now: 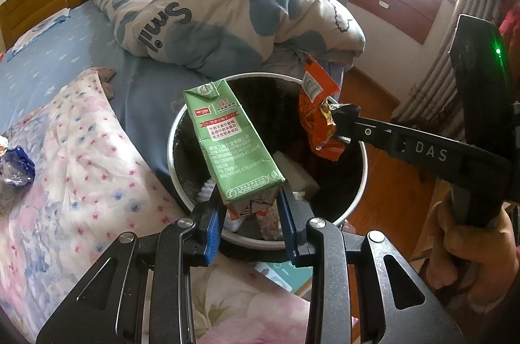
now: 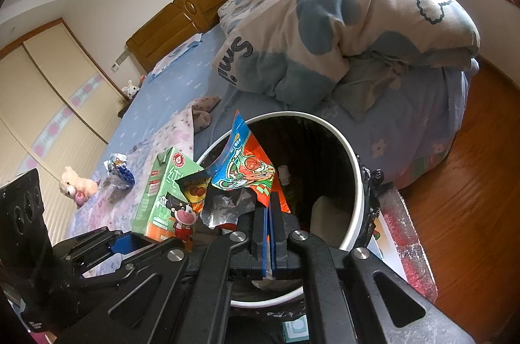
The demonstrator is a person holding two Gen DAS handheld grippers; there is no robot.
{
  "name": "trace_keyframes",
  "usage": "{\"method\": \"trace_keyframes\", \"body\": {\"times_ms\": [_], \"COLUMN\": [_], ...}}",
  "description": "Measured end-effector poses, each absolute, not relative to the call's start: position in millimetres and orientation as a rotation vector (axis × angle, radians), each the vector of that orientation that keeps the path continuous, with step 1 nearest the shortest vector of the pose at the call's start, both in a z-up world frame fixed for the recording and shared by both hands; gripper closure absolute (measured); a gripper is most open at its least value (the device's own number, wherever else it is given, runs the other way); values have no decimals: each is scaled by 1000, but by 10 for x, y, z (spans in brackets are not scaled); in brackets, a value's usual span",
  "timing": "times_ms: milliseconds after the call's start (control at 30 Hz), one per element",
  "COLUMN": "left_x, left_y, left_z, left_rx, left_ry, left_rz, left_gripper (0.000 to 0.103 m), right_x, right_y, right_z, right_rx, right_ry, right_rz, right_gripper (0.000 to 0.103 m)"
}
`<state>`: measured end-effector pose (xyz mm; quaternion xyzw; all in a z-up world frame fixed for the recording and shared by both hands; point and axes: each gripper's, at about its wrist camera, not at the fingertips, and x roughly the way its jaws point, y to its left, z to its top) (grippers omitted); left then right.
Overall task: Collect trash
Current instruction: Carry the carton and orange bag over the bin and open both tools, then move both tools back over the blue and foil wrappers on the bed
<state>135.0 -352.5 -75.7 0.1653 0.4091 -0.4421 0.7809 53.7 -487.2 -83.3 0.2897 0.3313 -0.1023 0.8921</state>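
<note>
Both loads hang directly over the bin (image 1: 182, 129) mouth: left claw (image 1: 250, 197) clamps the green carton (image 1: 232, 142) upright by its base, right claw (image 2: 269, 207) pinched tight on the snack wrapper (image 2: 247, 171).

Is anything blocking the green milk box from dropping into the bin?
Nothing visible does. The green milk carton, held in the left tongs, hangs over the open mouth of the round white-rimmed trash bin; the orange snack wrapper hangs beside it.

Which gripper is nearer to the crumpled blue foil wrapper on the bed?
Left. The left gripper is beside the bed holding the green carton; the right gripper is farther from the wrapper.
</note>
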Motion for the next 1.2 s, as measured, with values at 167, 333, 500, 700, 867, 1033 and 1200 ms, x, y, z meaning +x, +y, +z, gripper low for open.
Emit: {"method": "trace_keyframes", "body": {"times_ms": [167,333,500,700,867,1033,1200], "left_x": [1349,1359,1360,1374,1415,1519,1670], "left_y": [-3556,-3558,-3556,-3435,-3197,-2799,-2297], "left_z": [-765,-753,-752,-687,-628,-598,-616], "left_rx": [354,339,340,306,256,193,131], "left_ry": [893,899,899,878,872,867,869], "left_rz": [-962,-968,-966,-945,-921,-850,-749], "left_gripper": [73,73,73,38,32,29,28], "right_x": [538,549,574,574,531,507,587], "right_y": [-4888,-4903,-4931,-4970,-4962,-4815,-4530], "right_z": [-833,-840,-849,-863,-831,-712,-568], "right_rx": [605,610,608,619,630,626,581], "right_ry": [691,697,709,719,693,645,606], "right_rz": [-218,-220,-222,-240,-251,-227,-190], "right_gripper": [102,99,97,94,49,47,34]}}
